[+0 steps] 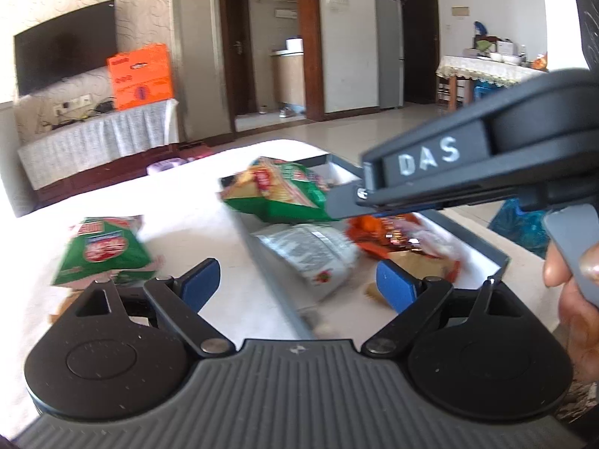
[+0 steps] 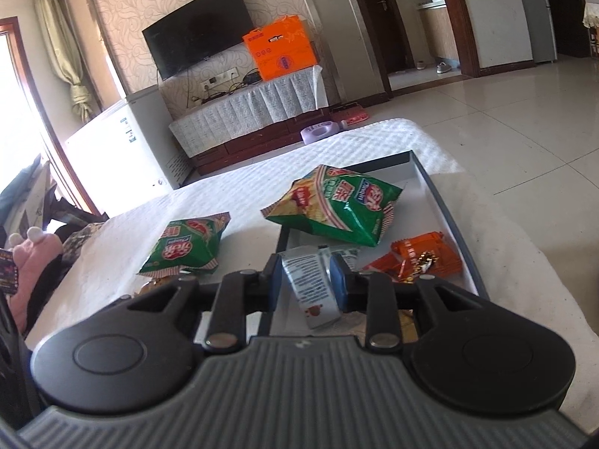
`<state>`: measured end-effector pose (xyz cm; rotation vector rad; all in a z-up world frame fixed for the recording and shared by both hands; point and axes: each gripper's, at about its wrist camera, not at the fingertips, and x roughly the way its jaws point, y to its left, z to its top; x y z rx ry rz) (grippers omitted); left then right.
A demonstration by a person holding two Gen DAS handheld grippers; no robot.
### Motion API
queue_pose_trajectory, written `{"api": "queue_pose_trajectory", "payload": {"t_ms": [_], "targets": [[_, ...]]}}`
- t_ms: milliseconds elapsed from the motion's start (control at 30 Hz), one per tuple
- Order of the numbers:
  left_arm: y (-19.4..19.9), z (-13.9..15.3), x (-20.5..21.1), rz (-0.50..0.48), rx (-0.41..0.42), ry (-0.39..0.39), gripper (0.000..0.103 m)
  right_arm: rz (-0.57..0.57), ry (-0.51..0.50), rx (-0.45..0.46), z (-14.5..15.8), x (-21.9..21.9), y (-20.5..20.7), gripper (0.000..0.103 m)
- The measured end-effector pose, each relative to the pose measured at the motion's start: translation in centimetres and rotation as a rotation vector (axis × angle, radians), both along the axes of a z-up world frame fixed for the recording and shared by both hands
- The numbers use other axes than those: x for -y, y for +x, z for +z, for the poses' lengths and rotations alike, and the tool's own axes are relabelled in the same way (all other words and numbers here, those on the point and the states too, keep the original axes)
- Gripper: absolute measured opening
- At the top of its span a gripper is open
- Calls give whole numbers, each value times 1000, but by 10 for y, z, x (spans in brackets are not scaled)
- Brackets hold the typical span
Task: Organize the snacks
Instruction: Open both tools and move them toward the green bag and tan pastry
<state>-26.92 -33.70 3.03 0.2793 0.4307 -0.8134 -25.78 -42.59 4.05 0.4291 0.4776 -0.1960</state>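
Note:
A grey tray (image 2: 447, 217) on a white-clothed table holds a silver packet (image 2: 310, 280) and orange packets (image 2: 419, 258). A green chip bag (image 2: 337, 205) lies across the tray's left rim. A second green chip bag (image 2: 187, 247) lies on the cloth left of the tray. My right gripper (image 2: 307, 278) hovers over the silver packet, its jaws a little apart and pressing on nothing. In the left wrist view my left gripper (image 1: 299, 286) stands wide open over the tray's rim (image 1: 498, 258). There the right gripper (image 1: 342, 202) reaches in from the right, its tip beside the green bag (image 1: 277, 194).
A person's hand (image 1: 572, 262) holds the right gripper. A brownish snack (image 2: 153, 284) peeks out from under the left bag. A pink plush (image 2: 22, 262) lies off the table's left edge. A white appliance (image 2: 123, 142), a TV stand with an orange box (image 2: 280, 50) and tiled floor lie beyond.

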Motion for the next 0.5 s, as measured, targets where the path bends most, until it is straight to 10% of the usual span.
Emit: {"api": "queue_pose_trajectory", "payload": {"t_ms": [500], "targets": [[19,11,-63,182,12,-22,95,118,-38,-9,0,-38,23,39]]}}
